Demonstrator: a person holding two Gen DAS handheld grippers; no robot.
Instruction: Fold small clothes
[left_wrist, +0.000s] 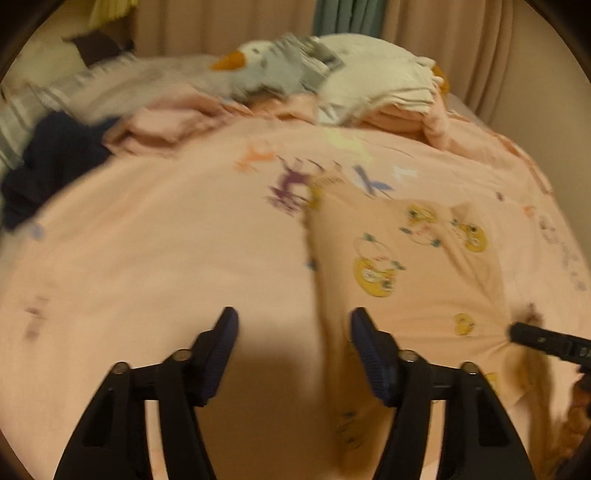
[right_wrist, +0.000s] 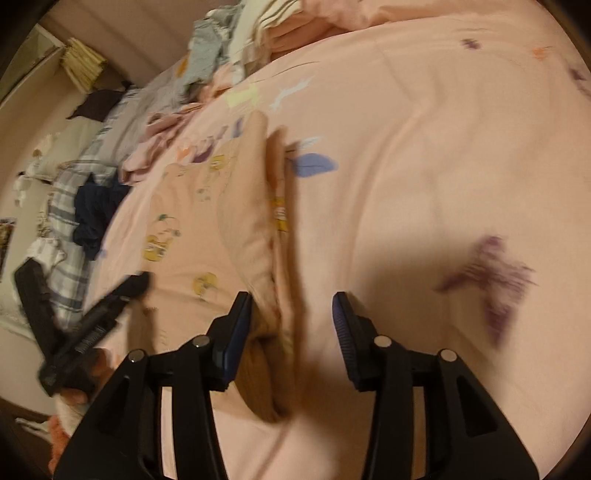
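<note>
Both grippers, left gripper (left_wrist: 294, 325) and right gripper (right_wrist: 291, 314), are hanging spread and empty while I am hovering over the bed (left_wrist: 147, 240). Small peach garment (left_wrist: 406, 251) is lying at two o'clock of the left. Next I am judging a pinch on its near edge.
</note>
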